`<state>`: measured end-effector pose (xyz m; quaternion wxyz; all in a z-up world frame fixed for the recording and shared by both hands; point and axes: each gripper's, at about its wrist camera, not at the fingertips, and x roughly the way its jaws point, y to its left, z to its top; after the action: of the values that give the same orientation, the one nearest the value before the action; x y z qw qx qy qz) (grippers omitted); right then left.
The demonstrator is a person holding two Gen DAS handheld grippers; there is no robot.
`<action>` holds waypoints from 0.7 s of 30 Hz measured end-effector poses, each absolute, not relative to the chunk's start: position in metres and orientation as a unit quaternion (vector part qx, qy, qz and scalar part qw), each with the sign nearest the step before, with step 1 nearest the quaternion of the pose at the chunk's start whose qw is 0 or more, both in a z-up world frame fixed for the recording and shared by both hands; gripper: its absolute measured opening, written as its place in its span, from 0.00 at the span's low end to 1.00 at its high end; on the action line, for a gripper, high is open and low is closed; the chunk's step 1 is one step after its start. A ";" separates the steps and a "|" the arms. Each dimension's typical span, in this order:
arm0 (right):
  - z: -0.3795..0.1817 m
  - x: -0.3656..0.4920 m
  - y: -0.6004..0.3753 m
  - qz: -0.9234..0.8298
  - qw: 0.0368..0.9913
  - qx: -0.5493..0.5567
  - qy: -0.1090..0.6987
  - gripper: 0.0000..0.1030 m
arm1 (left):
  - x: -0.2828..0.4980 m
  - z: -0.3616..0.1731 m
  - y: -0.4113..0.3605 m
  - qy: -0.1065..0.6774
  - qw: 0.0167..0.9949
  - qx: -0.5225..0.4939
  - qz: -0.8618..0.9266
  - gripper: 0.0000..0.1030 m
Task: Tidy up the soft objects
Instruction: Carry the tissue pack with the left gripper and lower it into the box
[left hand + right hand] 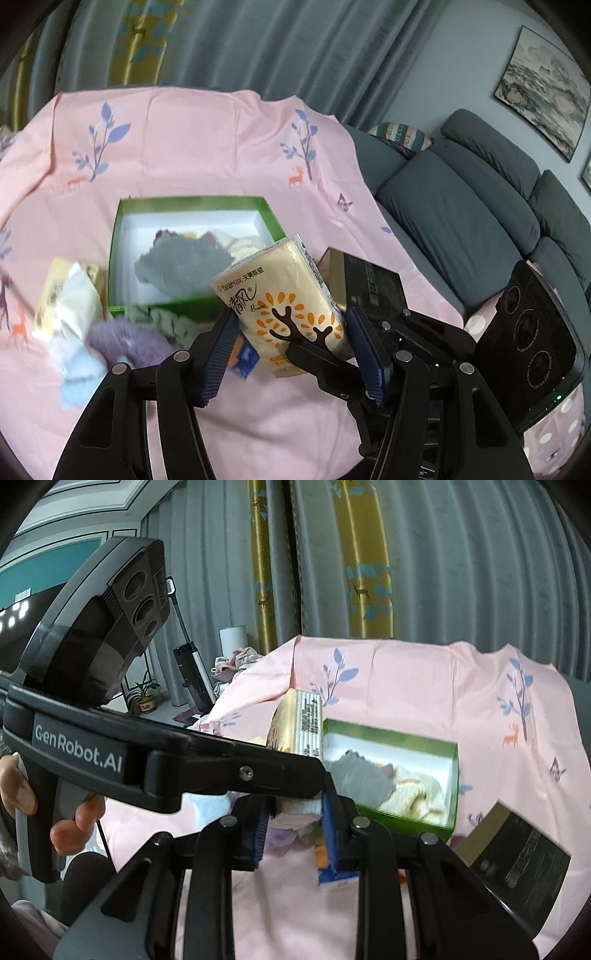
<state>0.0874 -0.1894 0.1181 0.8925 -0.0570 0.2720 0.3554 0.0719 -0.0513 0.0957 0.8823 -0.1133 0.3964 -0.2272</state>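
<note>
My left gripper is shut on a yellow tissue pack with a tree print, held tilted above the pink cloth. In the right wrist view, that same pack is held up left of the green box. My right gripper is shut on a white soft cloth, close under the left gripper's fingers. Grey and cream cloths lie in the green box. Loose soft items lie in front of it: a purple fluffy piece and a light blue cloth.
A pink printed sheet covers the table. A dark box lies right of the green one. A blurred pale packet sits at the left. A grey sofa stands at the right, with curtains behind. A hand grips the left tool.
</note>
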 end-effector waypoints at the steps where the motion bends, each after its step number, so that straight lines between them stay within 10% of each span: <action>1: 0.120 0.091 -0.189 0.355 0.893 -0.060 0.269 0.24 | 0.075 0.098 -0.052 0.396 0.883 -0.110 -0.227 0.60; 21: 0.068 0.188 -0.178 0.336 0.890 -0.057 0.304 0.24 | 0.199 0.061 -0.048 0.449 0.864 -0.103 -0.202 0.59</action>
<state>0.1881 -0.1779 0.0682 0.8897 -0.0571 0.3041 0.3358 0.1988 -0.0481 0.0608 0.8643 -0.1033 0.4488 -0.2022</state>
